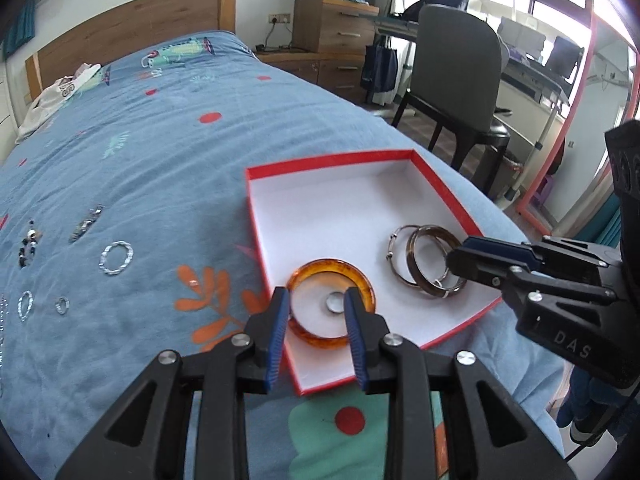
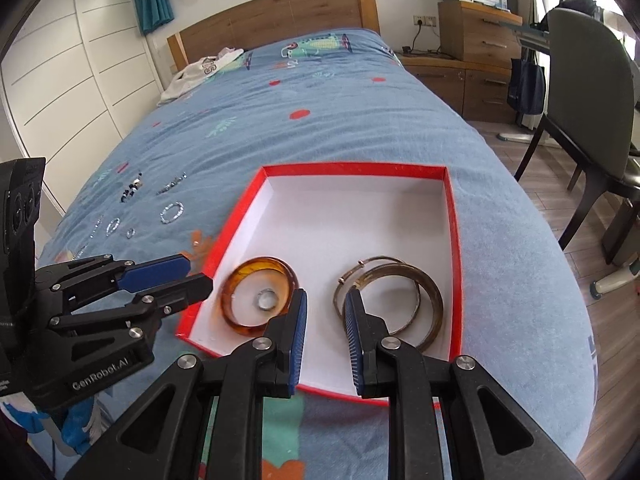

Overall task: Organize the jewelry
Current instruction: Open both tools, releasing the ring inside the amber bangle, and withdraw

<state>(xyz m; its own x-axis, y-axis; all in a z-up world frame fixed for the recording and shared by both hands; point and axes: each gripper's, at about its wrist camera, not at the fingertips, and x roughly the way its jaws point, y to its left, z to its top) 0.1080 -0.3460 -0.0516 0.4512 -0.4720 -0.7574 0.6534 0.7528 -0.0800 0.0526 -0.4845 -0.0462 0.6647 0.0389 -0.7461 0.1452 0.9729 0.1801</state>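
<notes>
A red box with a white inside (image 1: 320,216) (image 2: 340,216) lies on the blue bedspread. In it lie an amber bangle (image 1: 362,278) (image 2: 240,276) with a small silver ring (image 1: 335,304) (image 2: 267,300) inside it, and a brown bangle (image 1: 428,264) (image 2: 434,300) overlapping a thin metal bangle (image 1: 394,248) (image 2: 376,262). My left gripper (image 1: 316,300) (image 2: 196,276) is open and empty above the amber bangle. My right gripper (image 2: 325,300) (image 1: 454,256) is open and empty over the box, by the brown bangle. Several silver rings and beaded pieces (image 1: 116,258) (image 2: 172,212) lie on the bedspread to the left.
A white garment (image 1: 60,96) (image 2: 200,68) lies near the wooden headboard. A grey chair (image 1: 456,80) (image 2: 584,88) and wooden drawers (image 1: 332,28) stand to the right of the bed. The bed's right edge drops off just past the box.
</notes>
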